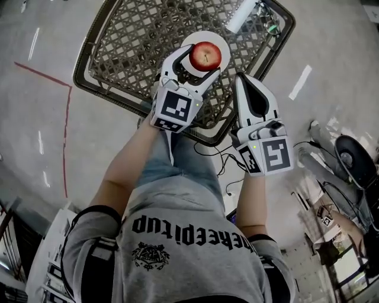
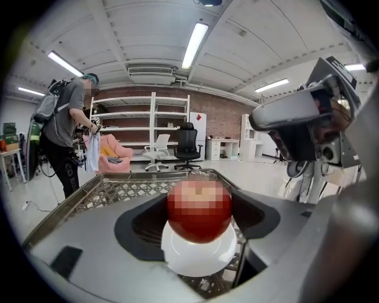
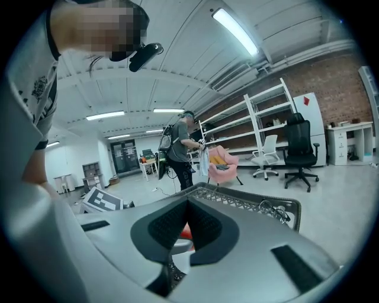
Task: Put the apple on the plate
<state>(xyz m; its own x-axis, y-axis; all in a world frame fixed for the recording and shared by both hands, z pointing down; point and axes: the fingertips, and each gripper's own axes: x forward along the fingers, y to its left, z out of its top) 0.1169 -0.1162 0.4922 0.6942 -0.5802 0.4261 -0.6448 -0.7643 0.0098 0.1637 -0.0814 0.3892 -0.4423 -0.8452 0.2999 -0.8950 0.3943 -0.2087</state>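
A red apple (image 1: 205,56) sits over a small white plate (image 1: 204,36) on a dark lattice tabletop (image 1: 130,47). My left gripper (image 1: 198,64) reaches over the near edge, and its two fingers hug the apple from both sides. In the left gripper view the apple (image 2: 199,210) fills the gap between the dark pads, with the plate (image 2: 198,257) right under it. My right gripper (image 1: 241,80) hovers just right of the plate, shut and empty. In the right gripper view (image 3: 188,204) a sliver of red shows behind the closed pads.
A white tube-like object (image 1: 243,15) and a bundle of wires (image 1: 269,23) lie at the tabletop's far right corner. Cables (image 1: 220,161) trail on the floor below. Another person (image 2: 62,136) stands far off by shelves and office chairs.
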